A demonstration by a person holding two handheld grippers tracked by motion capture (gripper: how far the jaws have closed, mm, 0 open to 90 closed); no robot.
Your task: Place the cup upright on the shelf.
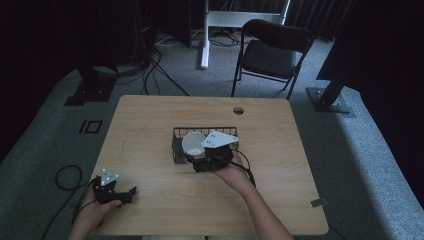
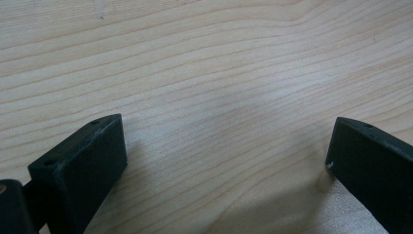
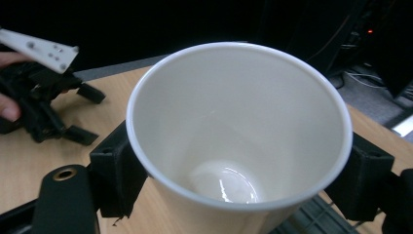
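Observation:
A white paper cup [image 1: 193, 143] is held tilted over the black wire basket [image 1: 178, 133] in the middle of the table, with my right gripper [image 1: 197, 156] shut on it. In the right gripper view the cup [image 3: 238, 131] is empty and sits between the two black jaws, my right gripper [image 3: 238, 180] pressing on its sides below the rim. My left gripper [image 1: 131, 193] rests near the table's front left corner, open, with only bare wood between its jaws [image 2: 224, 161]. It also appears far off as the left gripper [image 3: 83, 114] in the right gripper view.
The wooden table [image 1: 150, 120] has a round cable hole [image 1: 238, 110] at its far edge. A black folding chair [image 1: 270, 50] stands behind the table. Cables lie on the grey carpet [image 1: 65, 175] at the left. A dark stand base [image 1: 330, 100] sits at the far right.

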